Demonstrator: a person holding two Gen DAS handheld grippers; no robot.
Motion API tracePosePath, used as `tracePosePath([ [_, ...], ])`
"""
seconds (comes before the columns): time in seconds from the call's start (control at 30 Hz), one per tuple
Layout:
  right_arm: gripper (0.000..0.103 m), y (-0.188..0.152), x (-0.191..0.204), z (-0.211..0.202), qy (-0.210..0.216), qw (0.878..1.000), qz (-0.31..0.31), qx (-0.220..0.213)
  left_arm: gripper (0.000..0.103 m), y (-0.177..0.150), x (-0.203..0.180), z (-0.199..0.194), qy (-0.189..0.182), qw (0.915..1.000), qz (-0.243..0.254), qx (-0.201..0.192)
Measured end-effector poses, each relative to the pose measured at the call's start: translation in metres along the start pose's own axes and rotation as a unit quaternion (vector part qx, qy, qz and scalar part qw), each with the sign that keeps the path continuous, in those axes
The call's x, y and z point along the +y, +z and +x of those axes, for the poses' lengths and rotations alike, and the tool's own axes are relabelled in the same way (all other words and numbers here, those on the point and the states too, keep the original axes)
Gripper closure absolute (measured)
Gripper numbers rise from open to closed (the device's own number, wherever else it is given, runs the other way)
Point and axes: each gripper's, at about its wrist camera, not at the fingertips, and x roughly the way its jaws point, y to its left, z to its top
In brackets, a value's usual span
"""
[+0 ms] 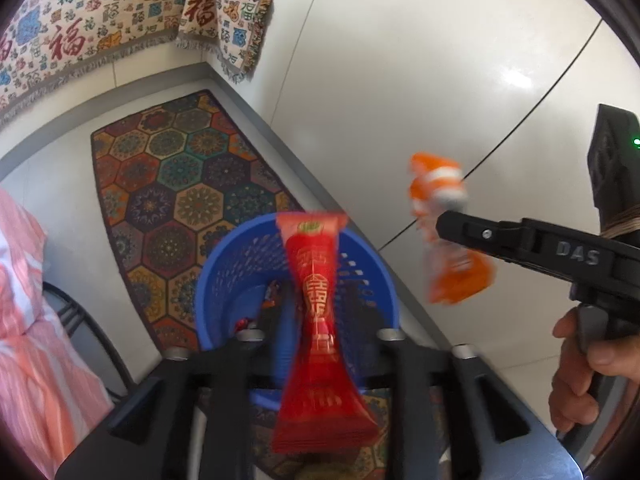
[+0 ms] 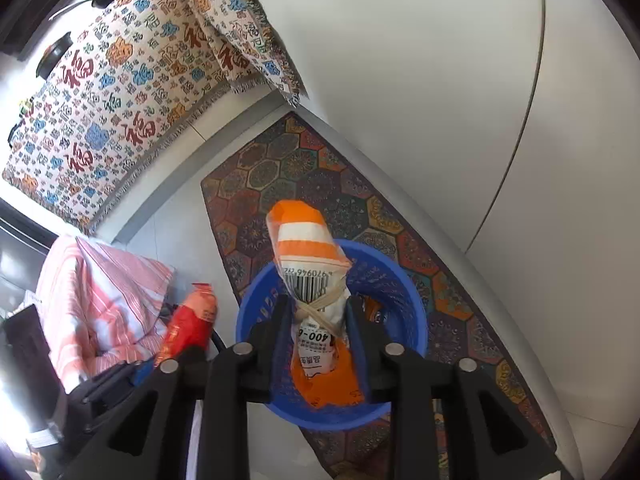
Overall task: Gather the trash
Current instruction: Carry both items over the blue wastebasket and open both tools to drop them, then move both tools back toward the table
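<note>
Both packets hang over the blue basket (image 2: 256,300) on the floor. Left gripper (image 1: 320,340) parted around the red wrapper (image 1: 320,300), right gripper (image 2: 318,316) pinching the orange packet (image 2: 308,248); drops remain.

bright daylight is filling both views, glaring off the glossy white table (image 1: 460,80). the red wrapper (image 1: 320,320) and orange wrapper (image 1: 444,216) are smearing with motion blur. fisheye curvature is bending straight edges, and dark vignetting is ringing the corners.
</note>
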Motion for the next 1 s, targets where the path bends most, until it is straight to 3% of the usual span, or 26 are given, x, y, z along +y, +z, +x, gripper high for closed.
tracePosePath([
  [0.03,0.068,0.001,0.000,0.000,0.002,1.000,0.001,-0.002,0.044,0.000,0.000,-0.001,0.002,1.0000,-0.001,-0.005],
  [0.07,0.063,0.003,0.000,-0.001,0.003,1.000,0.002,-0.003,0.041,0.001,0.001,-0.002,0.004,0.9999,-0.001,-0.011],
  [0.27,0.061,0.007,0.004,-0.014,-0.005,1.000,-0.006,-0.029,0.040,0.002,0.006,-0.032,0.003,0.9995,-0.015,-0.027],
  [0.43,0.061,0.008,0.027,-0.043,-0.020,0.995,-0.045,-0.090,0.027,-0.019,0.002,-0.104,0.023,0.9973,0.007,-0.070],
  [0.6,0.060,0.005,0.071,-0.068,-0.026,0.985,-0.095,-0.139,0.019,-0.060,0.019,-0.182,0.044,0.9946,0.008,-0.094],
  [0.77,0.058,-0.019,0.135,-0.082,-0.001,0.976,-0.150,-0.158,0.019,-0.115,0.072,-0.241,0.094,0.9907,-0.023,-0.096],
  [1.0,0.055,-0.088,0.258,-0.085,0.077,0.955,-0.244,-0.148,0.019,-0.183,0.183,-0.298,0.193,0.9703,-0.101,-0.105],
])
